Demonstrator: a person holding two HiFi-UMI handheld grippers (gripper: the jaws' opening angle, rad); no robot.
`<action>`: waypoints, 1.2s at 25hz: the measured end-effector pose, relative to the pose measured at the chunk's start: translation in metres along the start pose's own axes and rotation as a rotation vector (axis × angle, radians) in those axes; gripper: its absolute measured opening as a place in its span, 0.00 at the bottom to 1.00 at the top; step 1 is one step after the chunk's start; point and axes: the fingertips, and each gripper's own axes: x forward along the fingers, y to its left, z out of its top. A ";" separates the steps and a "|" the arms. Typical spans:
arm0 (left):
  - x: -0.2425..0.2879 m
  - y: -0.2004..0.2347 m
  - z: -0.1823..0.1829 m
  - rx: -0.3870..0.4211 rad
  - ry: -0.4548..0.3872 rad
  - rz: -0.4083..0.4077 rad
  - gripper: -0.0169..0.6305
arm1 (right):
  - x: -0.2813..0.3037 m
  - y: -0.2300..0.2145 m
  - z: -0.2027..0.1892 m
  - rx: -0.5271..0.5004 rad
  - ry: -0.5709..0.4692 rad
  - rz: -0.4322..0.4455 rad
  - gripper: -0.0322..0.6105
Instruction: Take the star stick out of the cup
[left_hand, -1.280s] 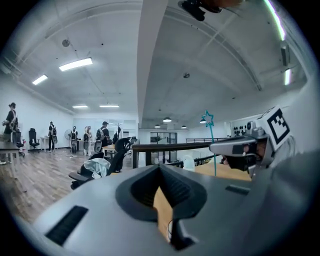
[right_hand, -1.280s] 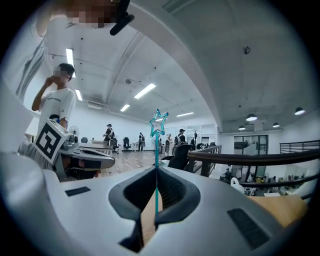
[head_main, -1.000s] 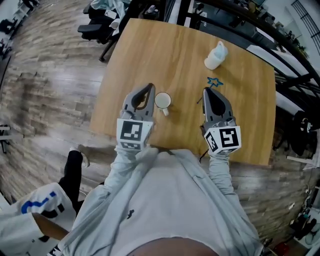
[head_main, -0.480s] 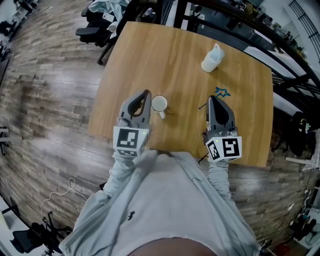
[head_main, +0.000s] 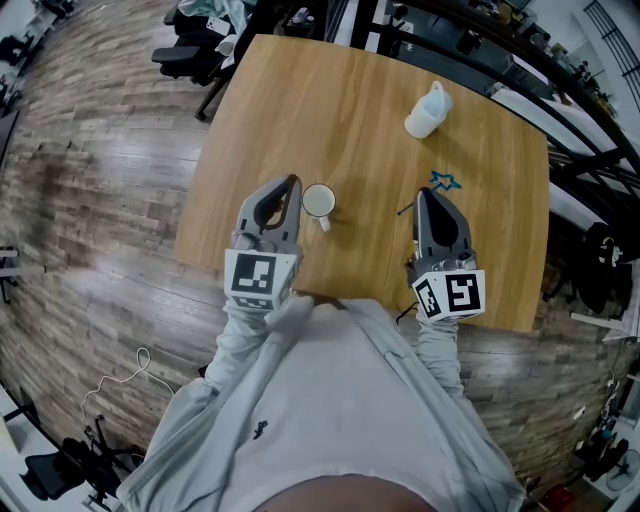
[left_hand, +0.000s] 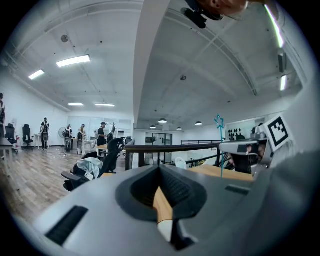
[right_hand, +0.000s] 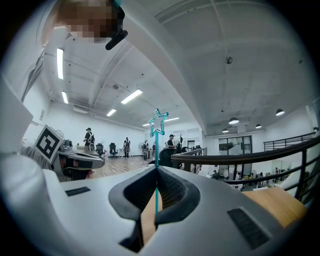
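One change was recorded over the preceding second: the right gripper (head_main: 428, 195) and the star stick (head_main: 445, 182) it carried stood farther from the cup (head_main: 319, 201) than a second earlier, shifted right and toward the person. Over the last half second both kept almost the same position.

- Right gripper: jaws closed on the thin blue shaft of the star stick. In the right gripper view the shaft ran up out of the closed tips (right_hand: 156, 170), with the star head (right_hand: 159, 121) free above them.
- Left gripper (head_main: 291, 184): jaws drawn together with only a narrow slit between them (left_hand: 160, 170). No object was seen clamped. It lay on the counter (head_main: 300, 110) just beside the cup, on the cup's left.
- Cup: upright on the counter between the two grippers, with nothing standing in it. The star stick was well apart from it.
- White container (head_main: 427, 112): at the far side of the counter, untouched.

Judgement: the stick was clear of the cup, so the extraction step appeared complete. Any remaining work would be setting the stick down or holding it.

Markings: each gripper carried a cube with black-and-white square markers (head_main: 253, 275) (head_main: 450, 293). These were coded patterns, not text. No brand, label or legible writing was visible on the cup, the white container or the star stick.
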 end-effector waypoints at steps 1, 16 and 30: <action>0.000 0.000 0.000 0.001 0.000 0.000 0.05 | 0.000 0.000 0.000 0.000 0.001 0.003 0.08; 0.003 -0.005 -0.003 -0.020 0.011 0.020 0.05 | -0.001 -0.002 -0.003 0.015 -0.002 0.011 0.08; -0.001 -0.003 -0.004 -0.011 0.006 0.012 0.05 | 0.000 0.002 -0.005 0.047 0.002 0.019 0.08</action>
